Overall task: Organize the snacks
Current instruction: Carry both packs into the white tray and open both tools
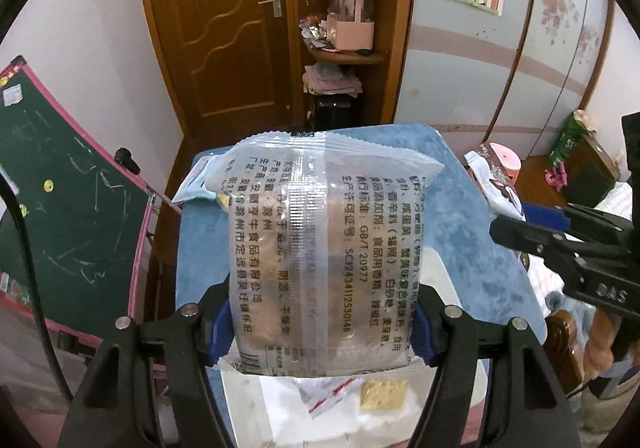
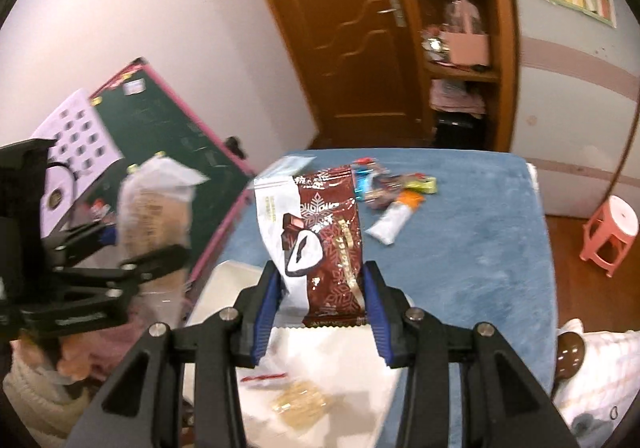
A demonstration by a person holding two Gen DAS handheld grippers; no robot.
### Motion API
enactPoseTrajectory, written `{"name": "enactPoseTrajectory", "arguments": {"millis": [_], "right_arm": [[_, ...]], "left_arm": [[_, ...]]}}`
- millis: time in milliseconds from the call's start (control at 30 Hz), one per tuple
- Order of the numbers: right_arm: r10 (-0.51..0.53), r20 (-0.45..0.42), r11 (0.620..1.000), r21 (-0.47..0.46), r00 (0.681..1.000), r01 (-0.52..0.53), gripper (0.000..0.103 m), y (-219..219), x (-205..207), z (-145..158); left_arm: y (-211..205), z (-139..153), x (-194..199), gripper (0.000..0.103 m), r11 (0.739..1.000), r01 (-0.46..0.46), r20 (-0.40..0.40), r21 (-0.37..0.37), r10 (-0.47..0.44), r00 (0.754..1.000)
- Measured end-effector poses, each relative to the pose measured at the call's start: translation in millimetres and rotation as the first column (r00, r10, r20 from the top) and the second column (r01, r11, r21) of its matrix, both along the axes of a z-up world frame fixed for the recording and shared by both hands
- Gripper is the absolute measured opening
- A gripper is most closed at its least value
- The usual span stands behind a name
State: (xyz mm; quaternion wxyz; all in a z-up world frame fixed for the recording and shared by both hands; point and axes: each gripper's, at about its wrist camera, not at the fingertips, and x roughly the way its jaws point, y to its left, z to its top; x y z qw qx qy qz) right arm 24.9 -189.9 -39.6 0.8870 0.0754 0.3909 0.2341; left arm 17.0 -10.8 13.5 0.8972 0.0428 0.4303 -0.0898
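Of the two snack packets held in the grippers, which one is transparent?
The clear packet with black Chinese print, held by the left gripper. The right gripper holds an opaque brown-and-white chocolate packet.

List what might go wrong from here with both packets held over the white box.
The left gripper pinches only the lower end of the clear snack bag, so the tall bag could tip or slip. The right gripper holds the brown chocolate packet close beside it; dropping both into the white box together risks a collision.
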Motion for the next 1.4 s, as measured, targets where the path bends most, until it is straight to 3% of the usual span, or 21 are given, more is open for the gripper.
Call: {"name": "enactPoseTrajectory", "arguments": {"millis": [167, 367, 500, 600, 767, 967, 1400], "right_arm": [[-0.014, 0.019, 0.999, -0.049, 1.0, 0.015, 0.042, 24.5, -32.7, -18.1], [-0.069, -0.023, 0.99, -0.127, 0.997, 0.066, 0.043, 34.0, -36.1, -54.8], [-0.103, -0.047, 0.979, -0.179, 0.994, 0.093, 0.044, 36.6, -33.9, -72.5], [-0.125, -0.045, 0.974, -0.196, 0.991, 0.114, 0.053, 35.7, -35.0, -78.4], [-0.179, -0.002, 0.964, -0.201, 0.984, 0.175, 0.069, 31.1, -39.0, -79.0], [-0.179, -0.058, 0.976, -0.138, 0.982, 0.17, 0.069, 25.4, -36.7, -87.3], [-0.171, -0.084, 0.979, -0.124, 0.982, 0.16, 0.069, 26.4, -38.1, -93.8]], "left_arm": [[3.6, -38.6, -27.2, 0.068, 1.0, -0.001, -0.036, -0.005, 0.001, 0.999], [-3.9, -94.3, -30.0, 0.069, 1.0, -0.007, -0.097, -0.004, 0.007, 0.995], [-11.0, -120.3, -29.7, 0.079, 1.0, -0.004, -0.13, 0.004, 0.004, 0.991], [-15.6, -131.5, -29.0, 0.083, 1.0, 0.005, -0.166, -0.005, -0.006, 0.986], [-14.6, -139.2, -25.7, 0.083, 1.0, -0.001, -0.185, -0.027, -0.004, 0.983], [-14.2, -129.8, -27.8, 0.087, 1.0, 0.011, -0.131, -0.029, -0.014, 0.991], [-15.1, -129.6, -26.9, 0.087, 0.999, 0.006, -0.128, -0.044, -0.011, 0.992]]}}
